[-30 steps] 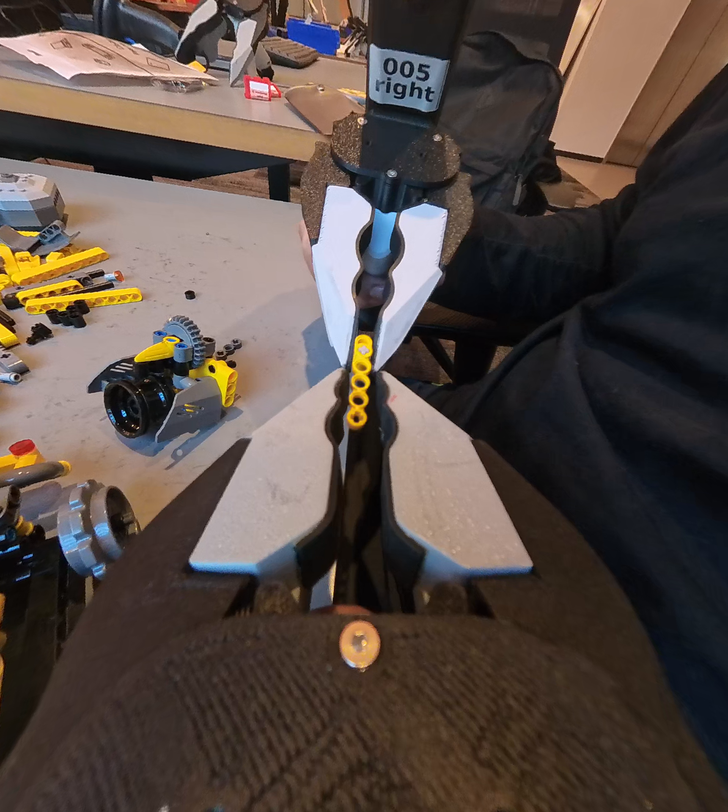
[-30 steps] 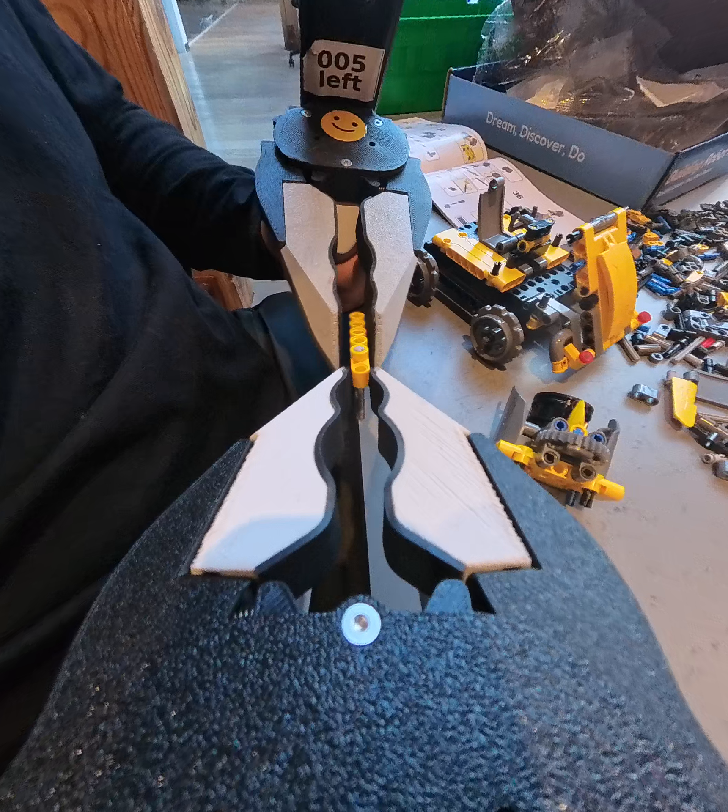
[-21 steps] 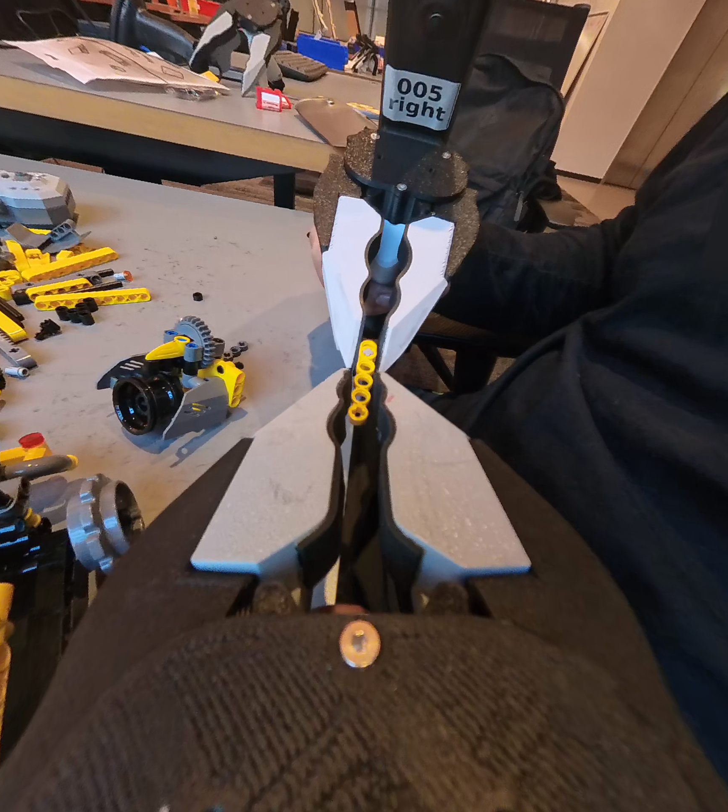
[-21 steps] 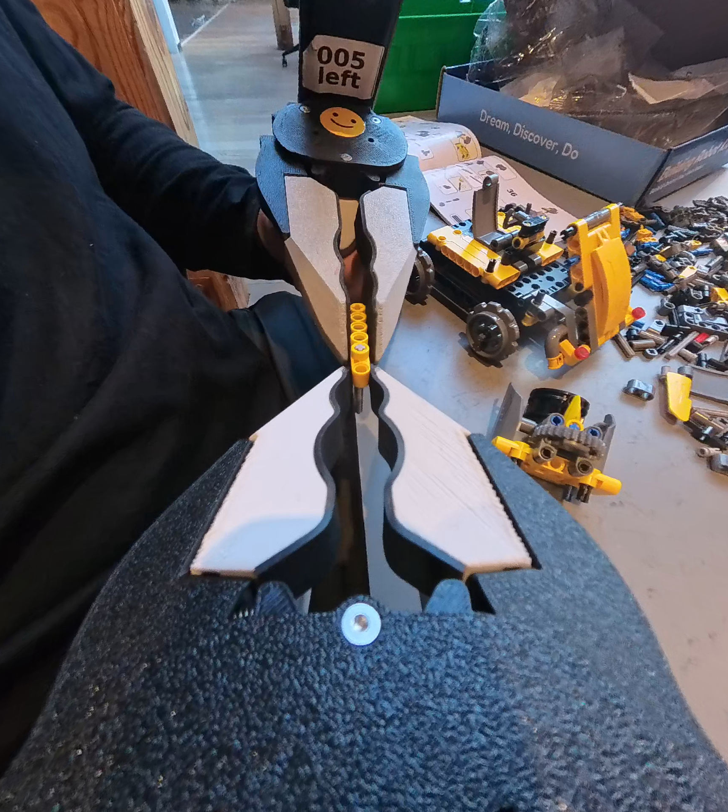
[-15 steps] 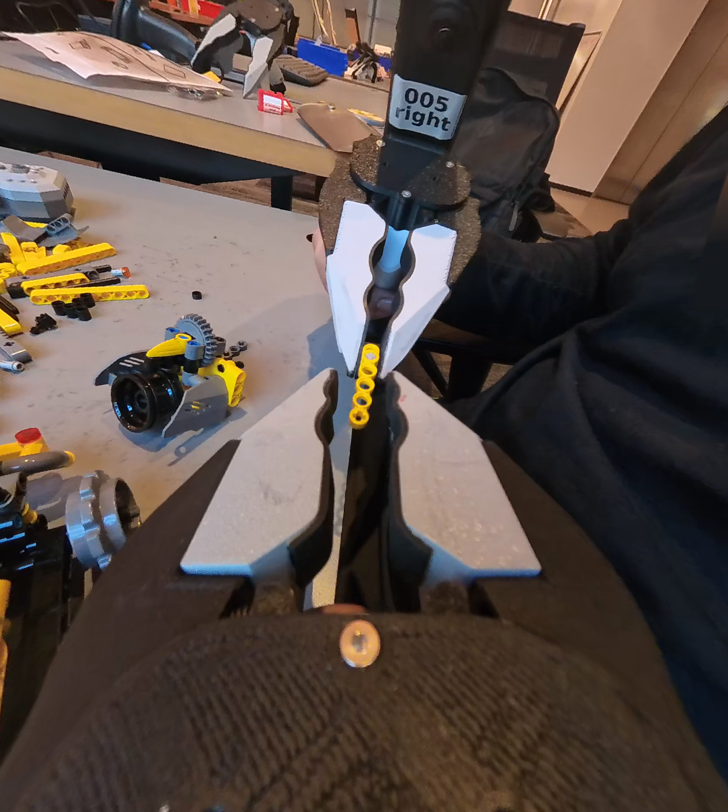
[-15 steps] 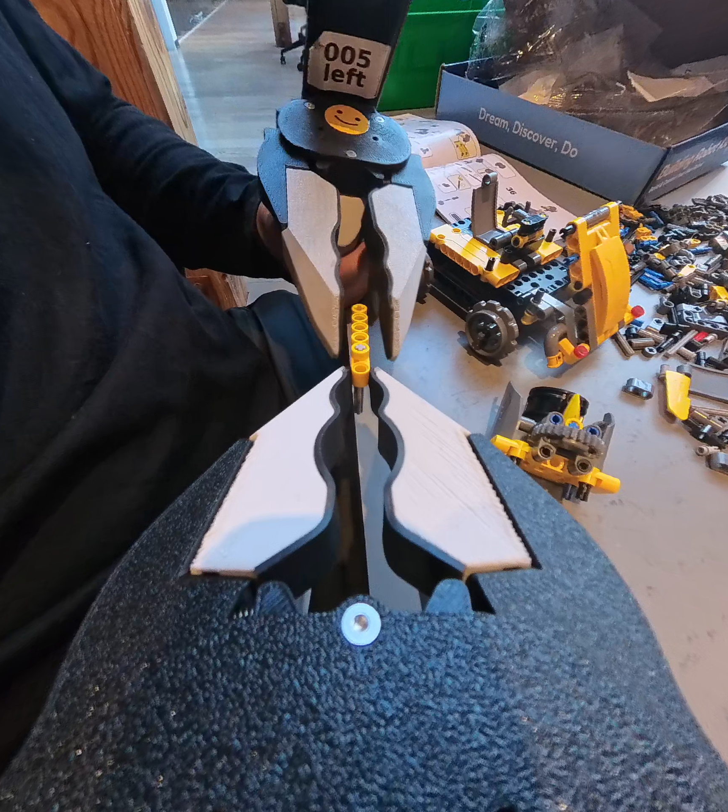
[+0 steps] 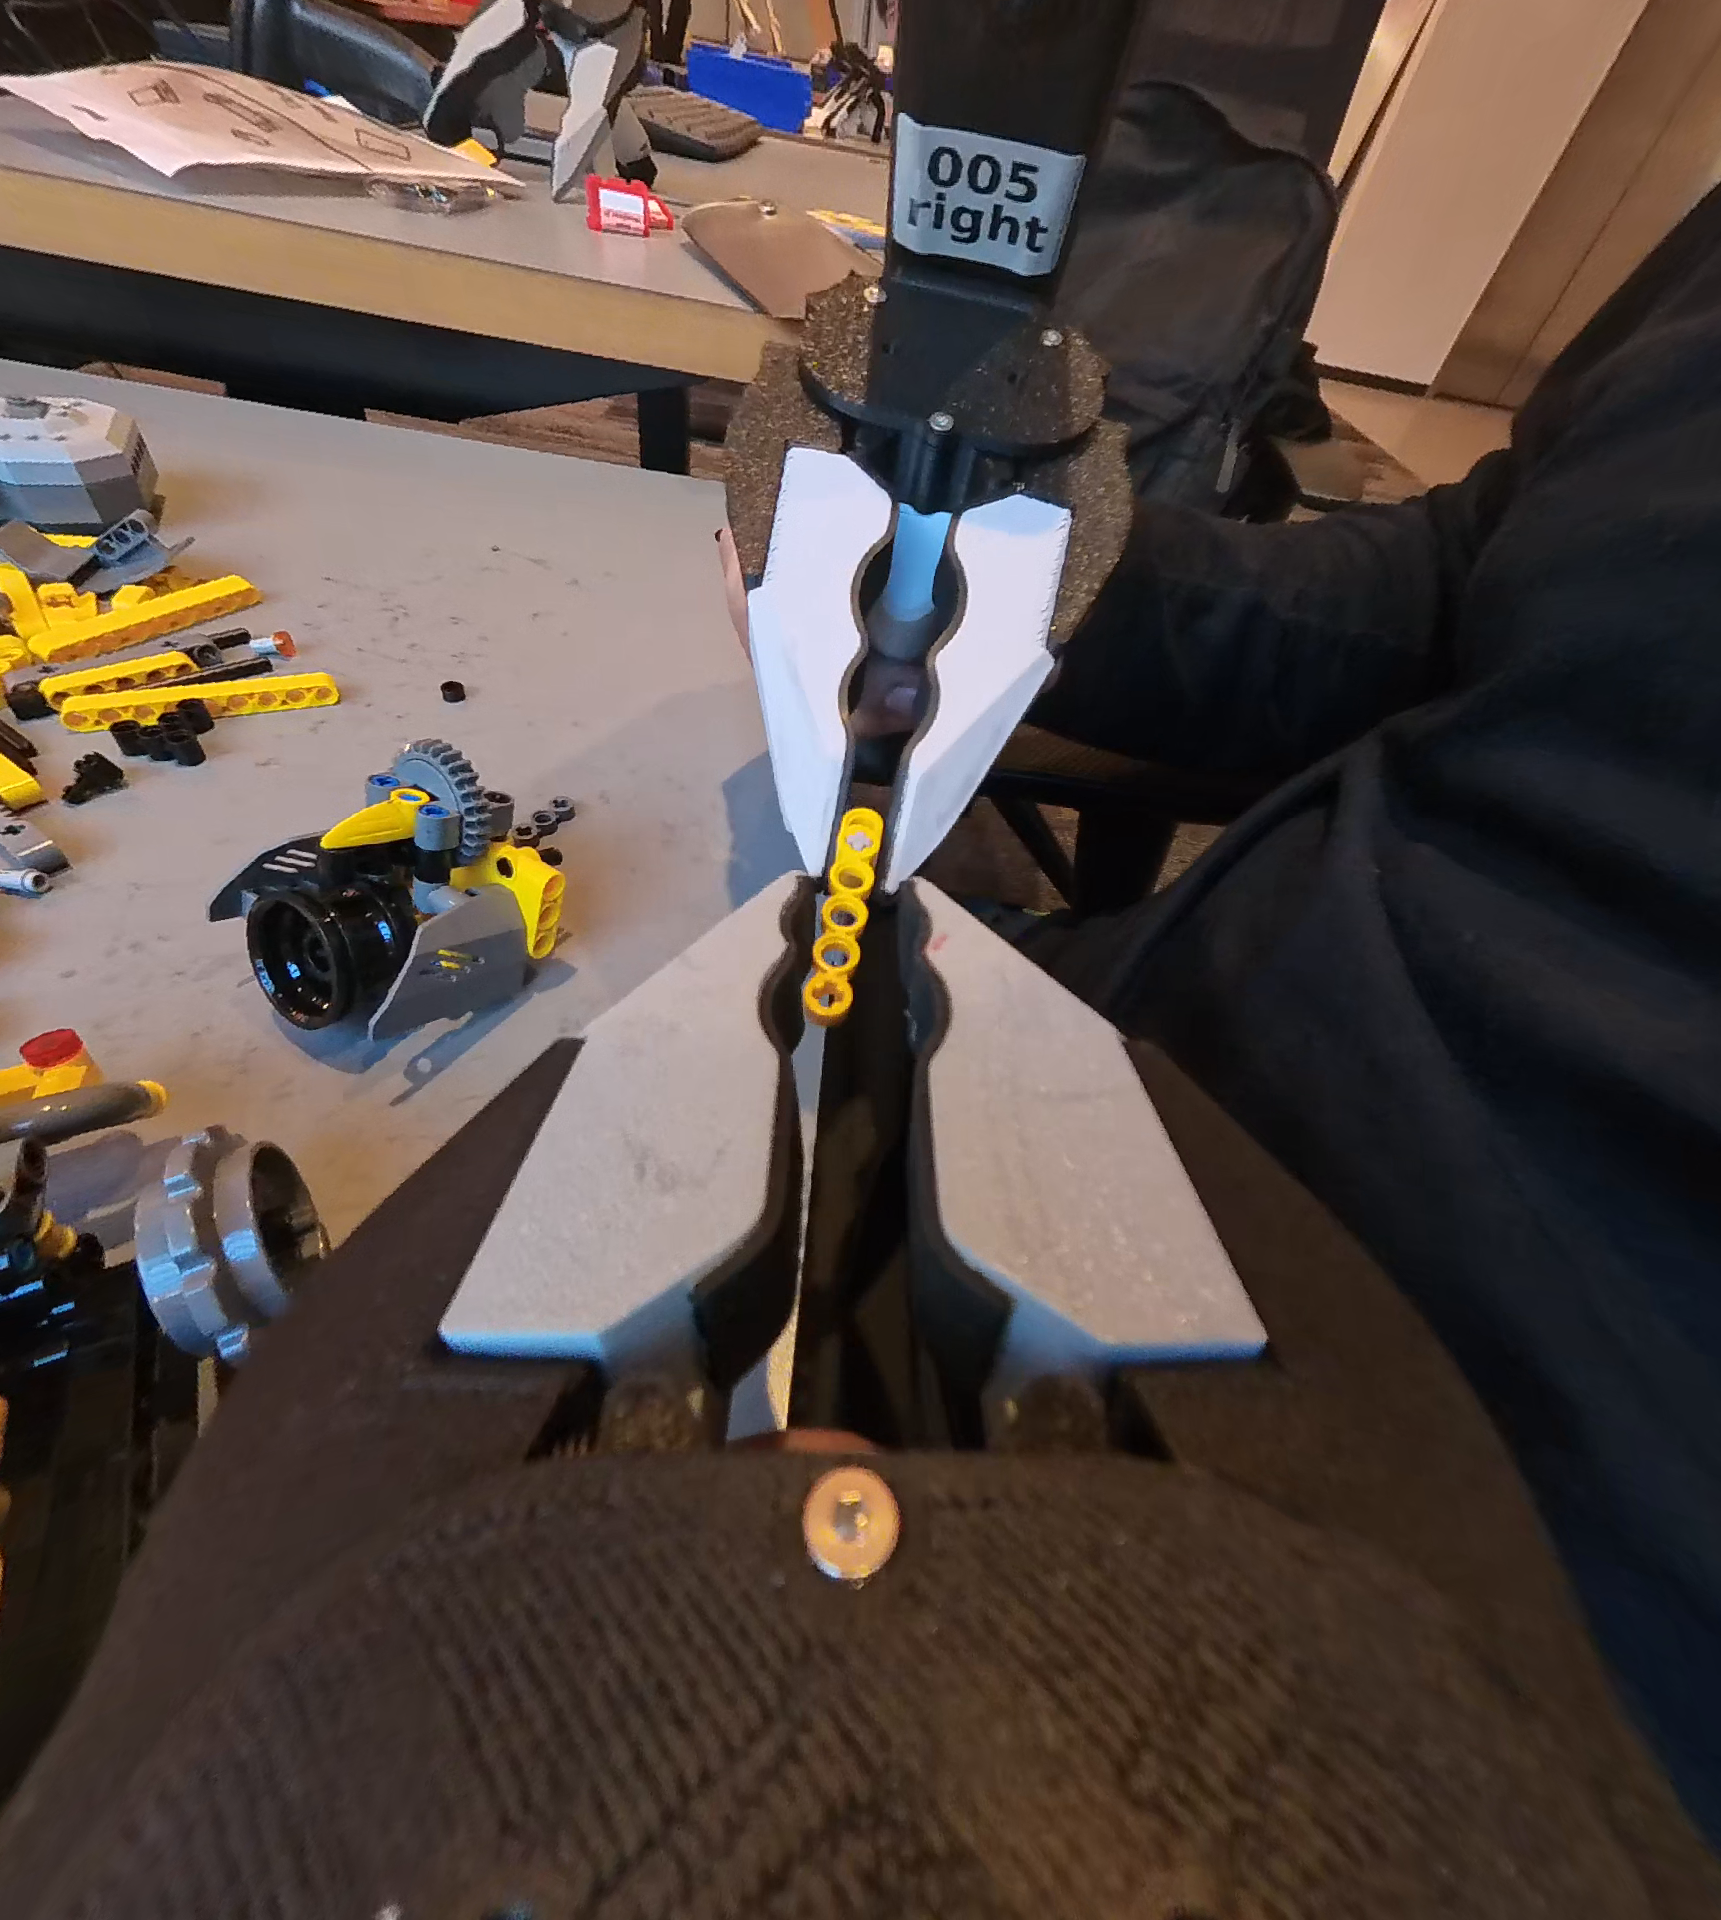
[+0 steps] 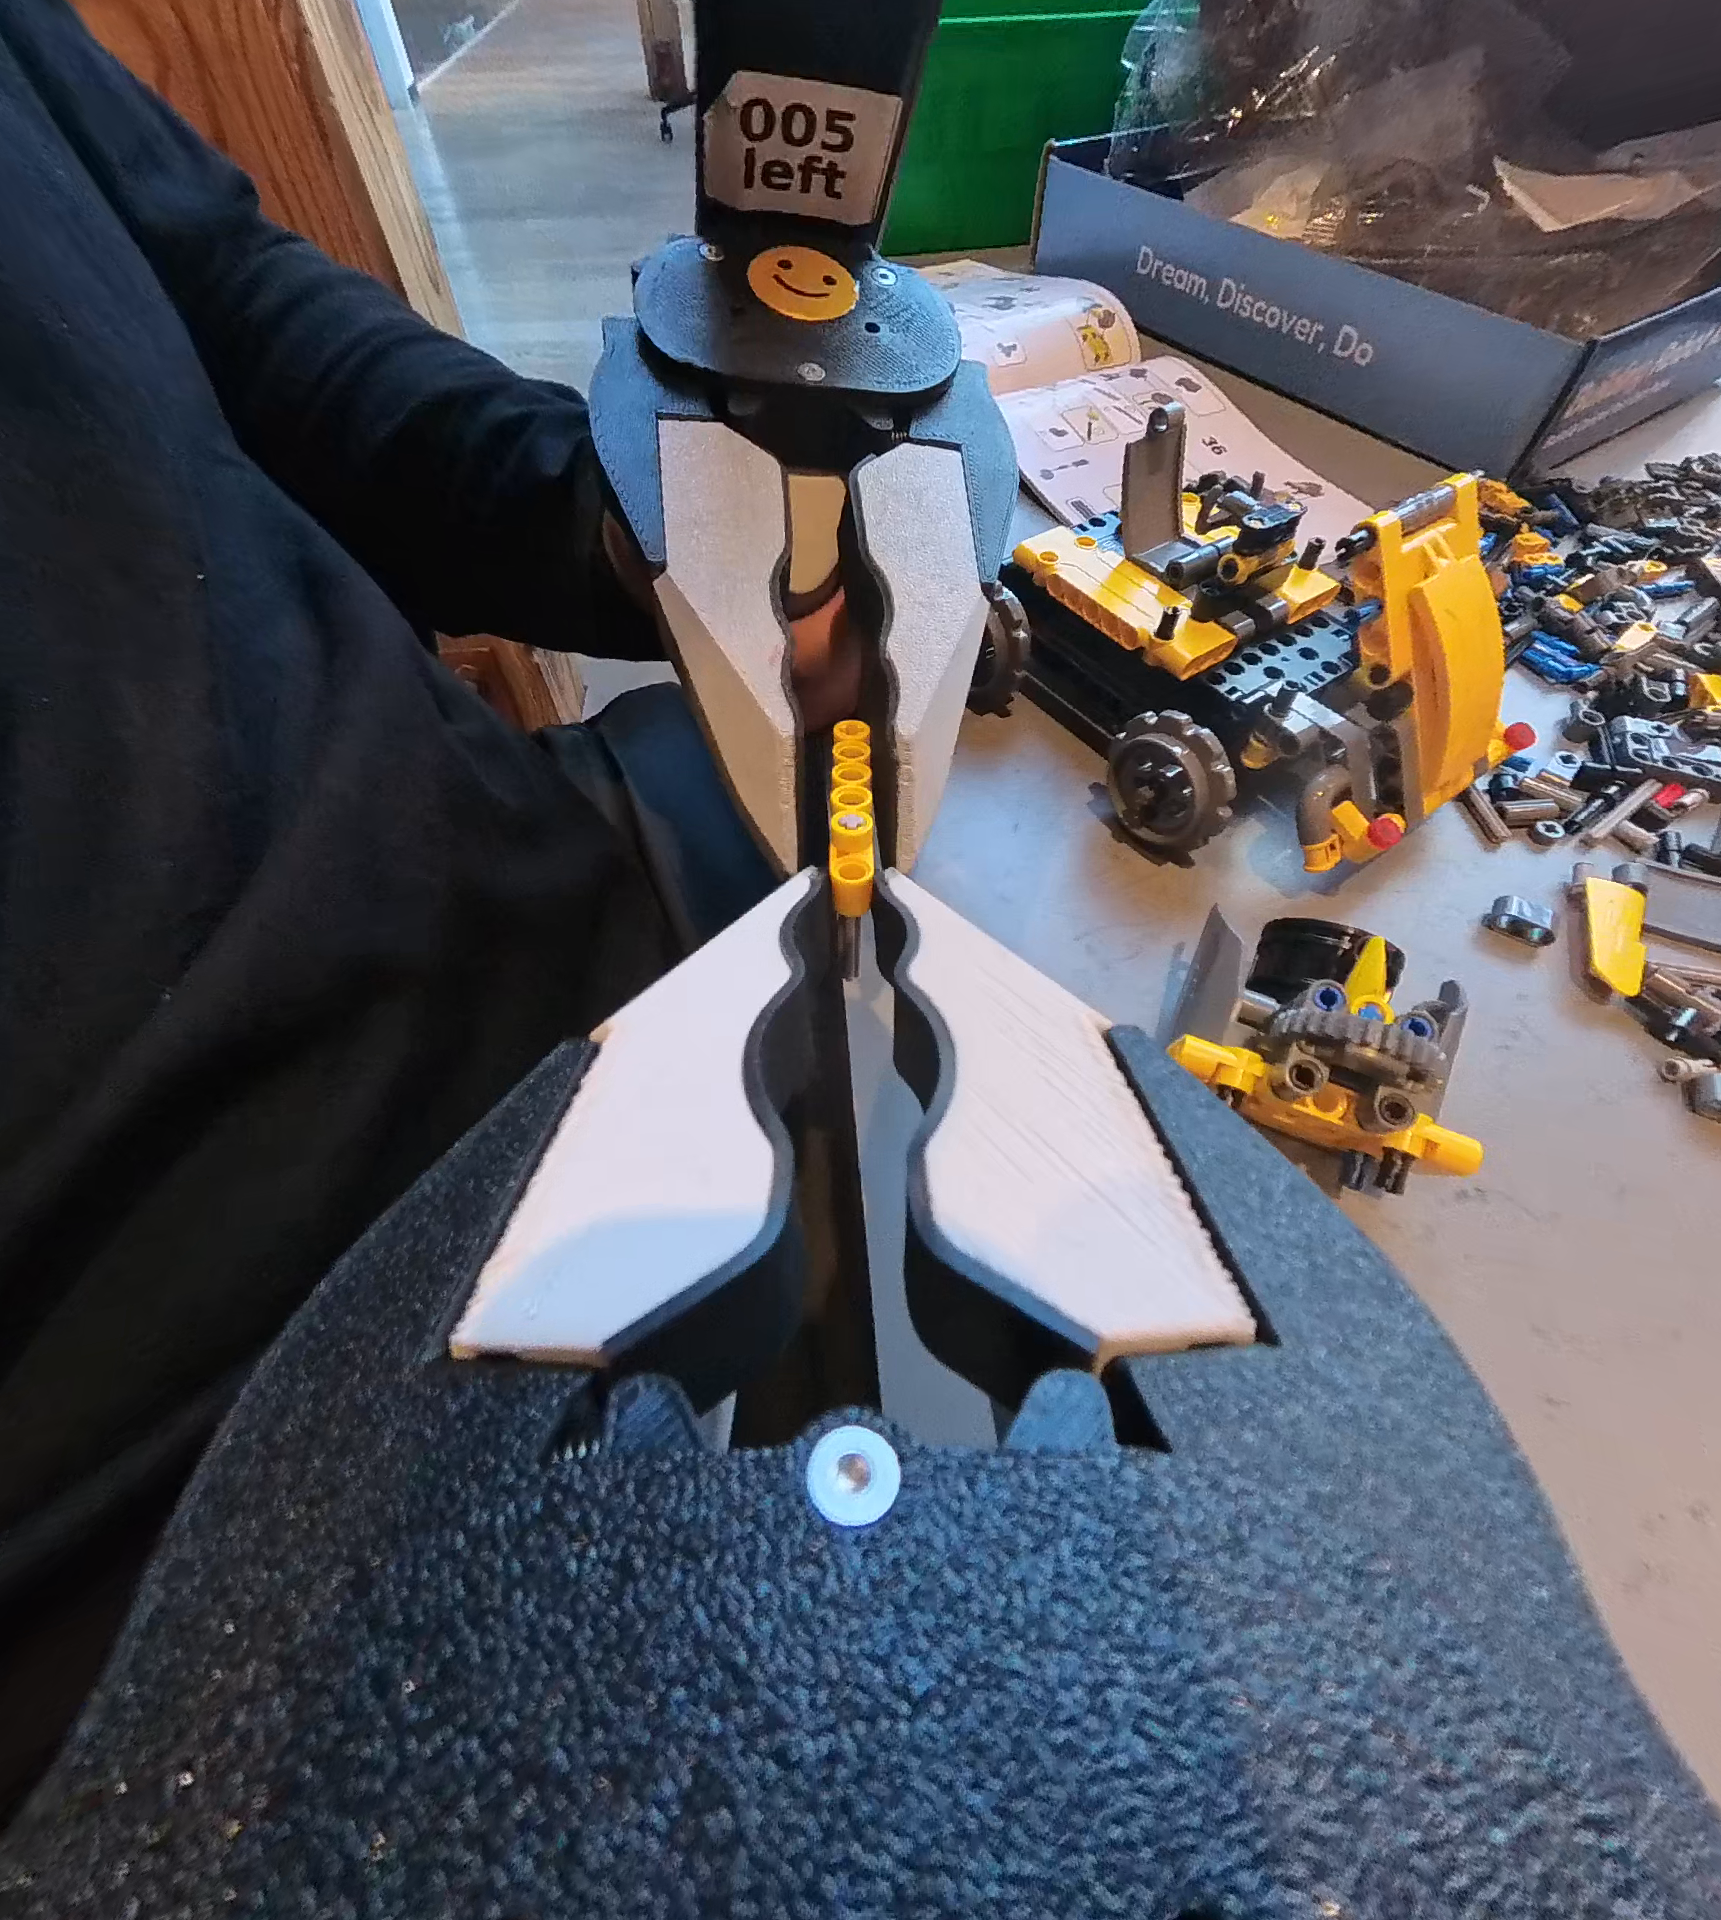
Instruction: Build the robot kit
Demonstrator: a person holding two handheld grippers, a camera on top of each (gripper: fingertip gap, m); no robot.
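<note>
My two grippers face each other tip to tip above the table's near edge, both on one short yellow beam (image 7: 828, 992) with several holes. My left gripper (image 7: 854, 881), with grey fingers, is shut on the beam's lower part. My right gripper (image 8: 853, 878), with white fingers, is shut on the other end, where a black pin (image 8: 851, 935) hangs below. The right gripper also shows in the left wrist view (image 7: 851, 862), and the left gripper shows in the right wrist view (image 8: 848, 842). The beam also shows in the right wrist view (image 8: 851, 774).
A small wheel-and-gear assembly (image 7: 399, 914) lies on the grey table (image 7: 482, 582). A yellow and black vehicle model (image 8: 1251, 644), loose parts (image 8: 1666, 675), an open booklet (image 8: 1074, 416) and a blue box (image 8: 1355, 343) lie beyond. A person's dark sleeve (image 7: 1458, 935) is beside the grippers. Only a small space, under 4 cm, lies between the two pairs of fingers.
My left gripper opened around the beam half a second ago and has closed on it again. My right gripper kept hold throughout. Both stayed roughly in place.
</note>
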